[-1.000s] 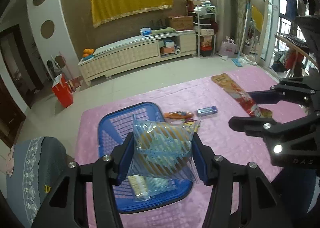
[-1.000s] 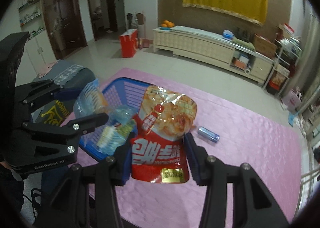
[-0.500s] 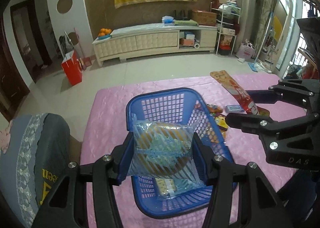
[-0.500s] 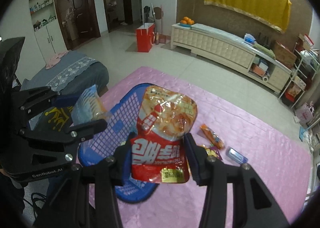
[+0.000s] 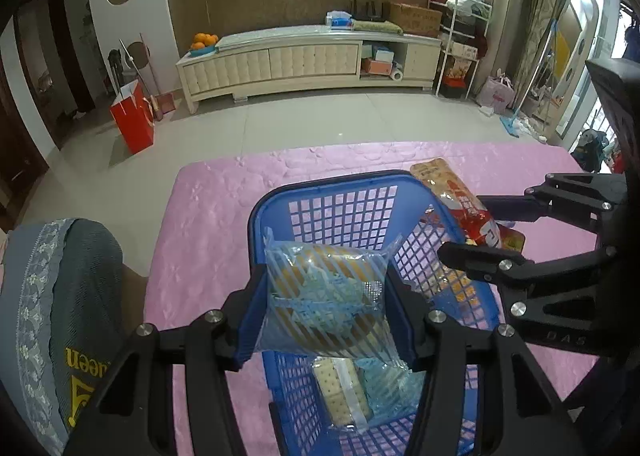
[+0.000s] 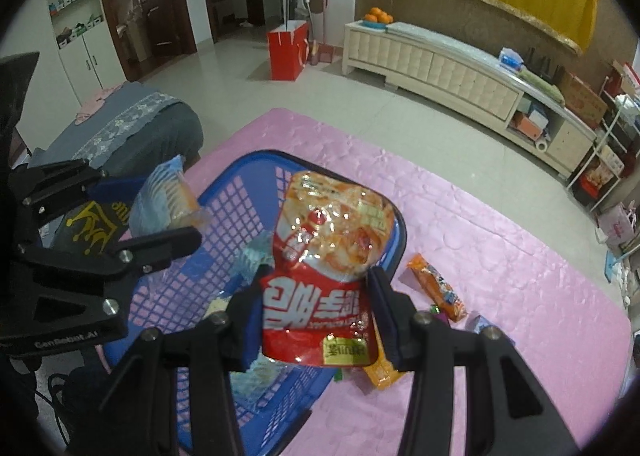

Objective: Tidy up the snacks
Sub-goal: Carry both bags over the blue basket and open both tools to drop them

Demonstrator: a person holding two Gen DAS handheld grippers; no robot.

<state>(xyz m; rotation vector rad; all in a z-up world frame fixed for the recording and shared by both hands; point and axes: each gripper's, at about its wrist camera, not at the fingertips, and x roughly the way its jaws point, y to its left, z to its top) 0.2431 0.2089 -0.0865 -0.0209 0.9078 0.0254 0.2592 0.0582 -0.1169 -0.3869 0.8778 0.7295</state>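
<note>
**Left wrist view: two snack packs held over the blue basket**

Left gripper [image 5: 326, 310] pinched a blue-striped clear packet [image 5: 324, 296] between its fingers, directly above the blue basket [image 5: 344, 192], whose far rim lay just beyond the fingertips. Right gripper [image 6: 314, 312] clamped a red pouch [image 6: 326, 256] over the basket's right edge. Open pink tablecloth [image 6: 500, 256] stretched beyond and to the right, scattered with an orange snack bar [image 6: 438, 288]. A cracker pack [image 5: 340, 392] inside lay partly hidden under the striped packet.
</note>
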